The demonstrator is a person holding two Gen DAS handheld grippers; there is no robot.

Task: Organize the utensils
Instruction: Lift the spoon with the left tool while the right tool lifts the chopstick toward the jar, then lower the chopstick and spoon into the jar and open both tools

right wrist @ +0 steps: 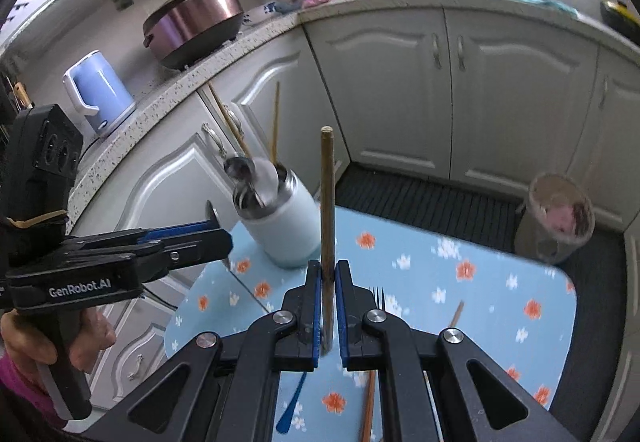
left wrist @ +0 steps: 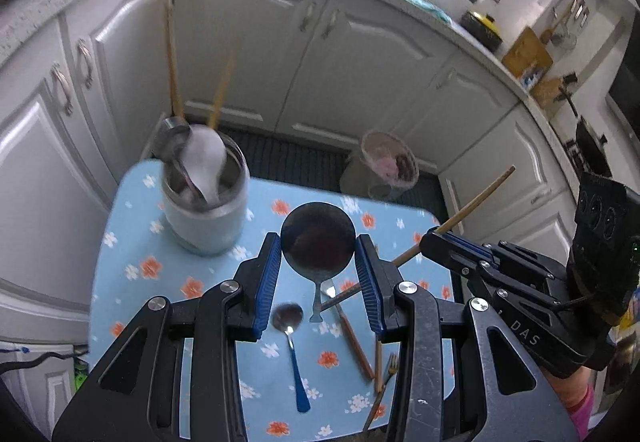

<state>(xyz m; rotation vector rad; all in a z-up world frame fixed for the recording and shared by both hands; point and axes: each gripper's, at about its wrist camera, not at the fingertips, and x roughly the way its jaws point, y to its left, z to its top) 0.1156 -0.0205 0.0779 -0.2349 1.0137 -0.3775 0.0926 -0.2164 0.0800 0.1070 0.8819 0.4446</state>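
A white utensil cup (left wrist: 206, 215) stands at the far left of the blue flowered table (left wrist: 132, 242); it holds chopsticks, a metal spoon and a white spoon. It also shows in the right wrist view (right wrist: 286, 232). My left gripper (left wrist: 318, 270) is open above a flat steel ladle (left wrist: 318, 238), not touching it. A blue-handled spoon (left wrist: 294, 354), a wood-handled knife (left wrist: 352, 338) and a fork (left wrist: 390, 370) lie below. My right gripper (right wrist: 328, 306) is shut on a wooden chopstick (right wrist: 327, 201), held upright; it shows at the right of the left wrist view (left wrist: 476, 201).
White cabinets (left wrist: 360, 61) and a stone counter surround the table. A lined bin (right wrist: 560, 217) stands on the dark floor mat beyond the table. A blue kettle (right wrist: 98, 91) and a cooker (right wrist: 196, 21) sit on the counter.
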